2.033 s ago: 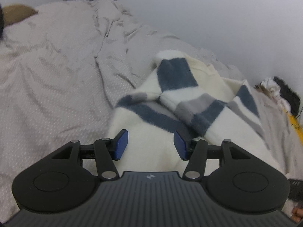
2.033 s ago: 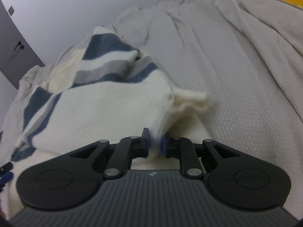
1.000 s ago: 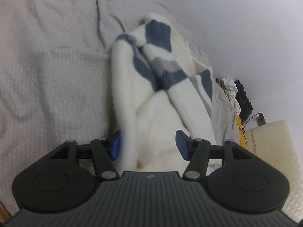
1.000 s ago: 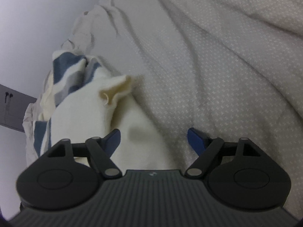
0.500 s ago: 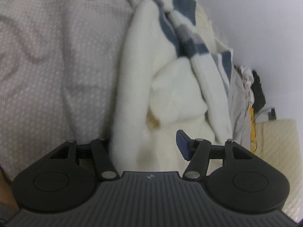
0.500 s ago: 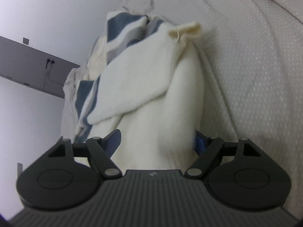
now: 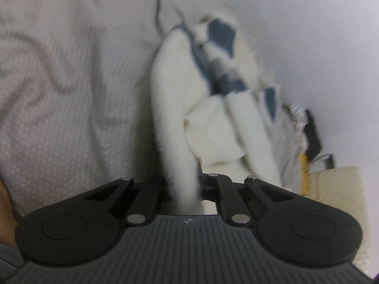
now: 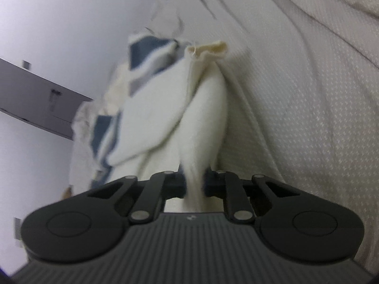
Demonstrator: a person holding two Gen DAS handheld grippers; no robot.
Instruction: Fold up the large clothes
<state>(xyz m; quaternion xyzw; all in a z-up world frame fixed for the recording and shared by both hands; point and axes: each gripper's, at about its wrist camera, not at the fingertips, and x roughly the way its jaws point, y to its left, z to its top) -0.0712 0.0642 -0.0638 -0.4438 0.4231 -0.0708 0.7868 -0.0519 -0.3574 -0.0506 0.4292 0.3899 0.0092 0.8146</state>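
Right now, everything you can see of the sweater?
The sweater is fluffy, cream-white fleece or knit with navy and grey stripes at its far end. It lies bunched and partly folded on the pale dotted bedspread, by the wall. Both tongs have just closed on it: the left tongs pinch a fuzzy white fold, the right tongs another cream fold. A cream hemmed edge sticks up behind. Both views are blurred.

**Left gripper clamped on sweater edge**

My left gripper (image 7: 184, 184) has just closed, and its jaws pinch a fold of the cream fleece sweater (image 7: 170, 108). Blue-grey stripes bunch further up. Garment lies on the dotted bedspread (image 7: 71, 90), white wall (image 7: 308, 35) behind. Frame is blurred.
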